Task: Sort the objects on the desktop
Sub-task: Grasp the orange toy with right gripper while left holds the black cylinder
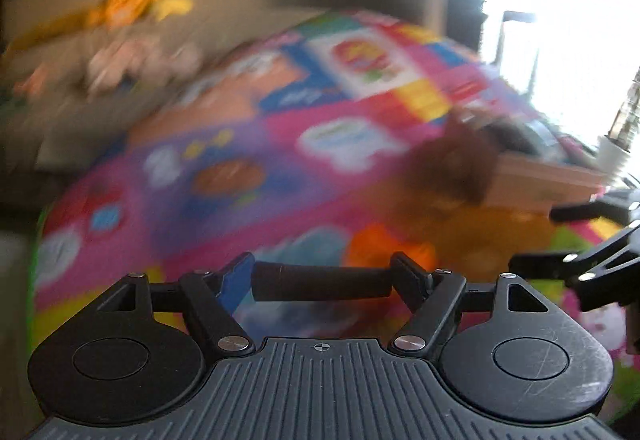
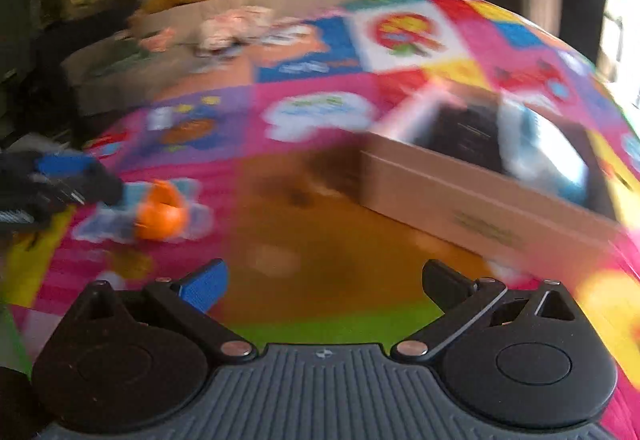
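Observation:
My left gripper is shut on a dark cylindrical object held crosswise between its fingers, above the colourful play mat. An orange toy lies on the mat just beyond it; it also shows in the right wrist view. My right gripper is open and empty over an orange patch of the mat. A cardboard box holding dark and light blue items stands to its right front. The left gripper appears at the left edge of the right wrist view. Both views are motion-blurred.
The cardboard box also shows at the right in the left wrist view, with a dark brown blurred thing beside it. Plush toys and clutter lie on a sofa behind the mat. A bright window is at the right.

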Motion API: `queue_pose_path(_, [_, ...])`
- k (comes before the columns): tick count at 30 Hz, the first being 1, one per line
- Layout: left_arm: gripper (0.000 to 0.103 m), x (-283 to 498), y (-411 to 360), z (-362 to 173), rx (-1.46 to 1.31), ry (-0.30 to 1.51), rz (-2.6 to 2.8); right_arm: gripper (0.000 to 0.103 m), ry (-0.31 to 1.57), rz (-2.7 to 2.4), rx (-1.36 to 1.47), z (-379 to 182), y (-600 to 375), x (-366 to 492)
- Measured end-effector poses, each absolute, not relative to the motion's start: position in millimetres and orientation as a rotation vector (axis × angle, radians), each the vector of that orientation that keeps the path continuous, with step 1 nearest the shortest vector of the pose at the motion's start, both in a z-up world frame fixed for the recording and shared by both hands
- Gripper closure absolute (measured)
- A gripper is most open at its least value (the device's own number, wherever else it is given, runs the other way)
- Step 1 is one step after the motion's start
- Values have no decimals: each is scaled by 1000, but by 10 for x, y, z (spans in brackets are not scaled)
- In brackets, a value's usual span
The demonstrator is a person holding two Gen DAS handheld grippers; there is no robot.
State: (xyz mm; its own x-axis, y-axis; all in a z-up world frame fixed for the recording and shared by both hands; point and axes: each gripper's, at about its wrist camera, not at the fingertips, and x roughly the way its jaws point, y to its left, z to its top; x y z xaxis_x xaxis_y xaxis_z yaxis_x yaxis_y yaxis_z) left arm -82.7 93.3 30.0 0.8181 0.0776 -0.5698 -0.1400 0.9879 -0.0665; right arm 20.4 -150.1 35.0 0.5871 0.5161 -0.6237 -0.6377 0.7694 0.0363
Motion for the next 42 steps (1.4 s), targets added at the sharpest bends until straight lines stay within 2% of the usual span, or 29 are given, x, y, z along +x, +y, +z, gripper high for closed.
queue_pose_path(5, [22, -882, 1101, 133, -127, 641, 162, 0, 583, 863, -332, 332, -826, 47])
queue_pose_path(7, [18, -909, 1139, 133, -139, 637, 162, 1, 573, 918, -367, 302, -615, -3])
queue_pose_path(9, [15, -947, 1190, 129, -142, 635, 185, 11, 563, 941, -390, 278, -473, -12])
queue_pose_path(11, [14, -995, 1274, 133, -163, 632, 194, 16, 577, 956, -395, 267, -390, 23])
queue_pose_path(13, [7, -1044, 1337, 142, -181, 622, 177, 19, 583, 954, -392, 260, -399, 46])
queue_pose_path(15, [7, -1089, 1349, 164, -183, 612, 147, 30, 593, 944, -398, 243, -390, 92])
queue_pose_path(19, [6, -1097, 1309, 175, -150, 611, 106, 42, 642, 950, -373, 182, -380, 192])
queue_pose_path(21, [5, -1071, 1239, 170, -123, 622, 81, 58, 663, 958, -355, 167, -364, 242])
queue_pose_path(22, [5, -1057, 1202, 160, -106, 629, 78, 59, 673, 960, -349, 168, -361, 261])
queue_pose_path(26, [6, -961, 1082, 90, -33, 669, 121, 60, 691, 949, -308, 249, -486, 298])
queue_pose_path(29, [15, -902, 1049, 50, -9, 684, 169, 60, 696, 924, -288, 329, -699, 292])
queue_pose_path(30, [23, -895, 1036, 62, -10, 683, 175, 60, 713, 914, -274, 351, -805, 285])
queue_pose_path(36, [23, -826, 739, 192, 30, 671, 77, 60, 794, 802, -209, 417, -1600, 146])
queue_pose_path(42, [23, -503, 8, 692, 158, 493, -127, 60, 631, 581, -137, 854, -2541, -62])
